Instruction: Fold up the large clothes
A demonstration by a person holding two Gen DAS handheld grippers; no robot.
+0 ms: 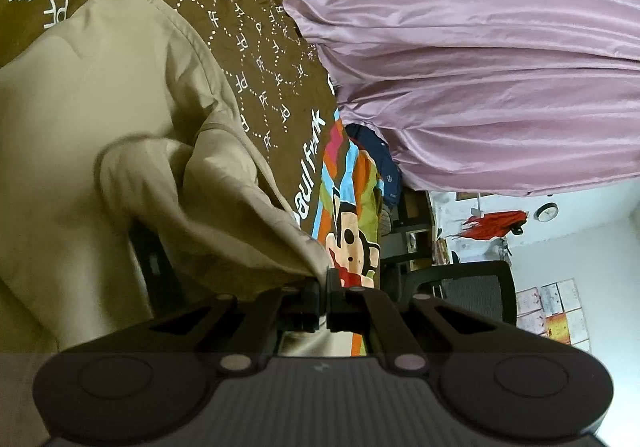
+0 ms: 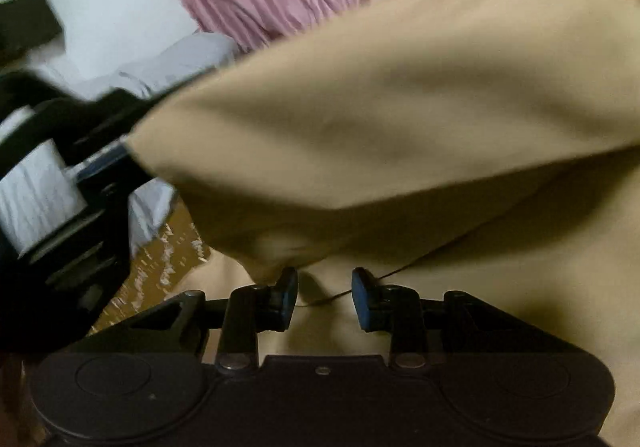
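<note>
A large beige garment [image 1: 80, 95] lies on a brown printed bedspread [image 1: 224, 7]. My left gripper [image 1: 326, 287] is shut on an edge of the garment and holds that fold lifted. In the right wrist view the same beige garment [image 2: 380, 107] fills most of the frame, one fold raised and blurred above a lower layer. My right gripper [image 2: 325, 299] is open just over the lower layer, with nothing between its fingers. The other gripper's black body [image 2: 60, 187] shows at the left of that view.
A pink curtain [image 1: 480, 47] hangs beside the bed. A black mesh office chair [image 1: 468, 287] and a cluttered desk stand beyond the bed's end. A white wall [image 1: 592, 247] carries a round clock and a red hanging thing. Pale bedding [image 2: 180, 59] lies by the curtain.
</note>
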